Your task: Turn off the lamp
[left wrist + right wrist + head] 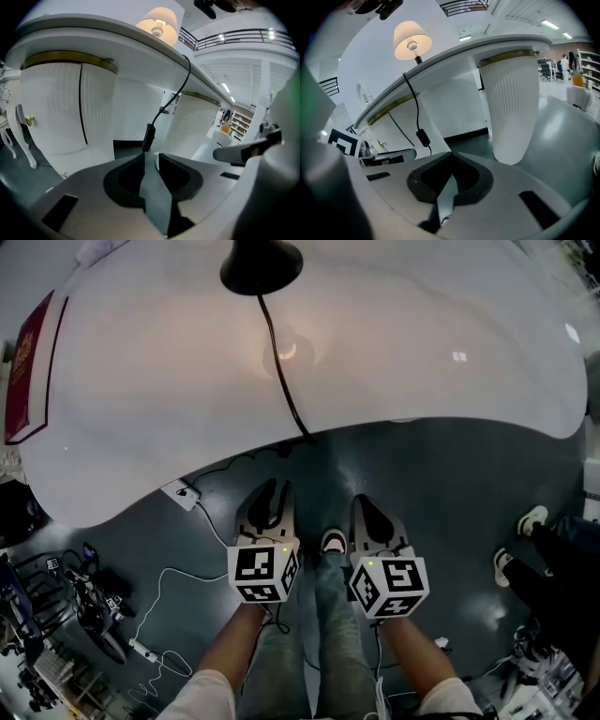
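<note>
The lamp (261, 266) stands at the far side of the white table (450, 324), and its shade (158, 21) (411, 40) glows. Its black cord (281, 381) runs over the near table edge and hangs down. An inline switch (148, 137) (423, 137) sits on the hanging cord. My left gripper (278, 486) (151, 156) is open, with a narrow gap between its tips just under the switch and nothing pressed between them. Beside it, my right gripper (361, 501) (451, 158) is shut and empty, lower than the switch and to its right.
A red book (28, 367) lies at the table's left edge. A white plug box (180, 491) and white cables lie on the dark floor. Cluttered equipment (75, 601) fills the lower left. Fluted white pedestals (511, 108) carry the table. Another person's shoes (530, 519) show at right.
</note>
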Demonstrator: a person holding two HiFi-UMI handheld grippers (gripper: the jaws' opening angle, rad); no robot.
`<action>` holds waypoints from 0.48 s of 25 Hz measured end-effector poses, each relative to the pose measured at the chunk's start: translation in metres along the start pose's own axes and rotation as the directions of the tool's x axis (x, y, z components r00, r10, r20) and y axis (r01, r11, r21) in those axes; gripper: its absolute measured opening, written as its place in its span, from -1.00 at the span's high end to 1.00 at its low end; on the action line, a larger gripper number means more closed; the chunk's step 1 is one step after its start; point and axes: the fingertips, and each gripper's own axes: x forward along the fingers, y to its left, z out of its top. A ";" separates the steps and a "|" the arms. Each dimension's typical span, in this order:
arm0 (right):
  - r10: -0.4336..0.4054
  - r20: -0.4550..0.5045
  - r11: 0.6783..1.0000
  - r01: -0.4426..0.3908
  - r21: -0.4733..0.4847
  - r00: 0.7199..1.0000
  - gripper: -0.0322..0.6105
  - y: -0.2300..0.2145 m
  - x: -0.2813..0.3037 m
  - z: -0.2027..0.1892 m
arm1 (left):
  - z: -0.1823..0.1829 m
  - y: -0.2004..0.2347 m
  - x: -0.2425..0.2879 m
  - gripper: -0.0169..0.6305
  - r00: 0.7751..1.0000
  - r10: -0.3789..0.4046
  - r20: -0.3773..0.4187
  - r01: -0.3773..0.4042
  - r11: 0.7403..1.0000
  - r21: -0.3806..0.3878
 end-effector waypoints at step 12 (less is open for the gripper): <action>-0.010 0.028 0.999 0.009 0.031 1.000 0.90 0.001 0.006 0.010 | 0.025 0.008 0.014 0.26 0.994 0.067 0.090 -0.071 0.996 0.046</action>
